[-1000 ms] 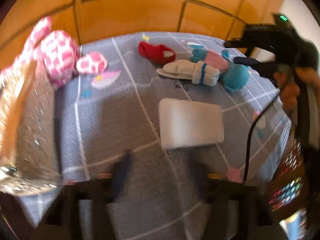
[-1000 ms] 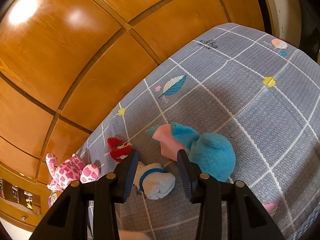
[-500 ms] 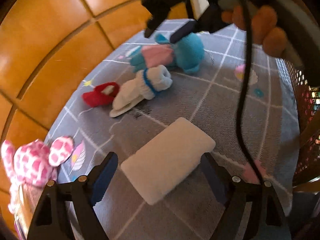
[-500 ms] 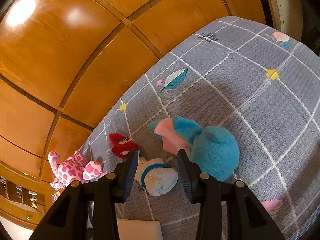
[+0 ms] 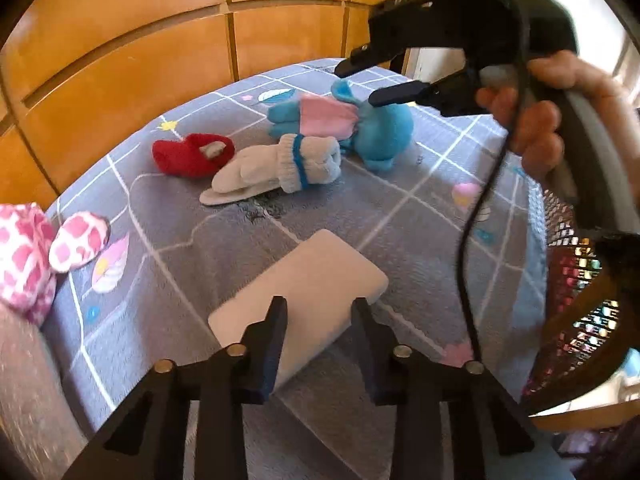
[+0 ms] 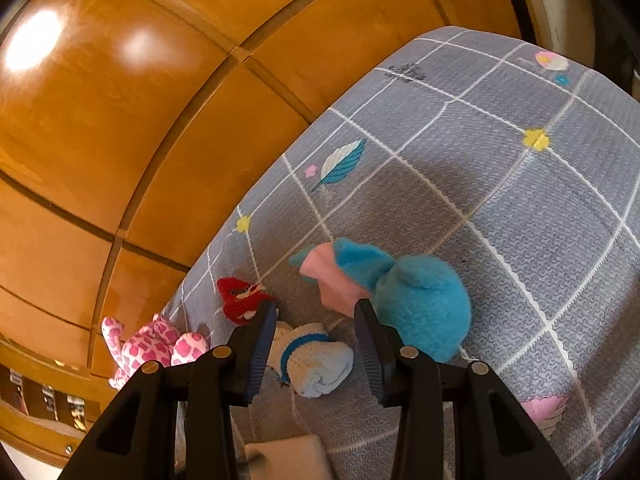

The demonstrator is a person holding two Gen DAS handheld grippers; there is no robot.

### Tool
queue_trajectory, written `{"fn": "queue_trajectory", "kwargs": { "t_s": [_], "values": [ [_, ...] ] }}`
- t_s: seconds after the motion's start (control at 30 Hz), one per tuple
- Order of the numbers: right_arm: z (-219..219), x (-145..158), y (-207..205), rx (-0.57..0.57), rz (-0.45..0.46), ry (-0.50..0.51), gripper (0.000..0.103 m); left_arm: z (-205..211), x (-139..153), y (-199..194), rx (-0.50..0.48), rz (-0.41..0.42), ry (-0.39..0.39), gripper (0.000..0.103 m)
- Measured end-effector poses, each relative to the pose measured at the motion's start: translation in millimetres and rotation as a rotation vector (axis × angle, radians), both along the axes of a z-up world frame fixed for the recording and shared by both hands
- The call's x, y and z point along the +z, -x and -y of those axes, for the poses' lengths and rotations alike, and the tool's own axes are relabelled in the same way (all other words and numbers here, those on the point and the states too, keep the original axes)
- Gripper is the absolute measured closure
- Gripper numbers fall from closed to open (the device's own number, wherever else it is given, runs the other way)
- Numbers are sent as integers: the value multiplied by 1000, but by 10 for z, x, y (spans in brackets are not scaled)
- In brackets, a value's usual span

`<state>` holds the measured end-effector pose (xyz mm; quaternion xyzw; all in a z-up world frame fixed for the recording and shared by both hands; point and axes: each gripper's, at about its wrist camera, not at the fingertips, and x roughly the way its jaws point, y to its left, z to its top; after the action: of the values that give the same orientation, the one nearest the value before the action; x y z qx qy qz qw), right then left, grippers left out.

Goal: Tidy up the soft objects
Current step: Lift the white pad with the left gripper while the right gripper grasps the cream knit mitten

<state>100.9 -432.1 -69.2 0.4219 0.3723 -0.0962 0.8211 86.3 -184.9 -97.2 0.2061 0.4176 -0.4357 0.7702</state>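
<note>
On the grey checked cloth (image 5: 408, 216) lie a white pad (image 5: 304, 292), a rolled white sock with a blue band (image 5: 280, 168), a red sock (image 5: 188, 154), a blue and pink plush toy (image 5: 360, 124) and a pink spotted plush (image 5: 28, 256). My left gripper (image 5: 318, 308) is open, its fingers straddling the pad's near edge. My right gripper (image 6: 316, 320) is open and empty, hovering over the white sock (image 6: 316, 364), the blue plush (image 6: 416, 312) and the red sock (image 6: 240, 300). It also shows in the left wrist view (image 5: 372, 80) above the blue plush.
Orange wooden panels (image 6: 160, 120) back the table. A dark mesh basket (image 5: 576, 312) stands at the table's right edge. The pink plush (image 6: 148, 344) lies at the far left. A cable (image 5: 472, 240) hangs from the right gripper.
My left gripper has moved forward and narrowed, so its fingers now straddle the white pad's near edge. My right gripper has come a little lower over the sock and blue plush.
</note>
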Motion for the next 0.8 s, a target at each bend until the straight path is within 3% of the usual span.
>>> {"fn": "queue_trajectory", "kwargs": {
  "t_s": [0.03,0.2,0.27,0.33,0.43,0.57,0.67,0.8],
  "values": [
    [20,-5,12,-11,0,-6,63,-33,-5,43,7,-2,-4,97],
    [15,-19,-4,-13,-20,2,63,-203,-68,199,2,-43,-7,97],
    [-5,-24,-22,-3,-29,11,63,-249,-87,233,1,-35,-11,83],
    [-16,-35,-36,7,-37,14,63,-241,-28,231,12,5,-19,35],
    [-36,-44,-47,17,-45,18,63,-200,84,227,-7,87,-30,33],
    [-38,-45,-43,22,-43,14,63,114,99,180,-123,168,-150,26],
    [-31,-58,-45,29,-41,-4,63,310,37,92,-172,176,-228,25],
    [-49,-55,-63,54,-30,-24,63,556,-94,8,-249,157,-328,14]
  ]
}}
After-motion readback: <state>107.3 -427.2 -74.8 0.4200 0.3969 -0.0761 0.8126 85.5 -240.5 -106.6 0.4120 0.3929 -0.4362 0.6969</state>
